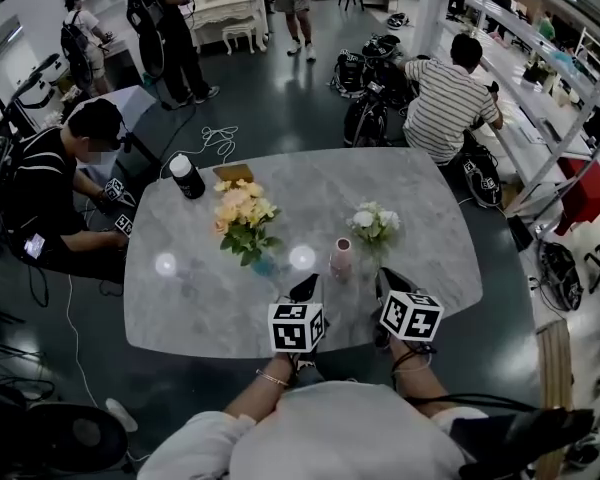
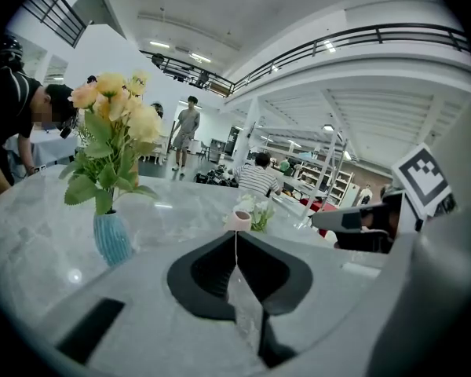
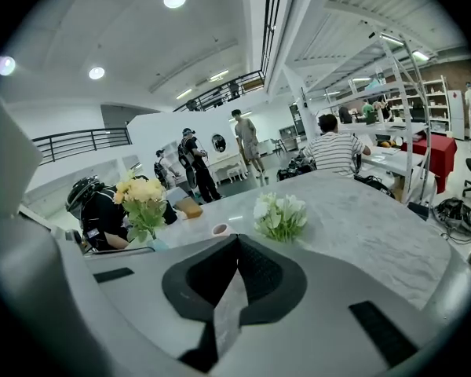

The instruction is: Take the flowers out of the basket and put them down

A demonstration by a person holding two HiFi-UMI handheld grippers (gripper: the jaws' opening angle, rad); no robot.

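Note:
A bunch of yellow flowers [image 1: 244, 213] stands in a small blue vase [image 1: 263, 265] left of the table's middle; the left gripper view shows these yellow flowers [image 2: 114, 112] and the blue vase [image 2: 112, 238] upright. A bunch of white flowers [image 1: 373, 221] sits right of centre, just behind a pink vase [image 1: 341, 258]. Near the front edge, my left gripper [image 1: 305, 289] and right gripper [image 1: 384, 281] hover side by side, both shut and empty. In the right gripper view the white flowers [image 3: 280, 214] are straight ahead of the jaws, the pink vase [image 3: 219, 230] to their left.
A black cylinder with a white lid [image 1: 187, 176] and a small brown thing [image 1: 234, 173] sit at the far left of the grey marble table [image 1: 430, 268]. A person [image 1: 60, 193] crouches at the table's left side. Others stand or sit beyond.

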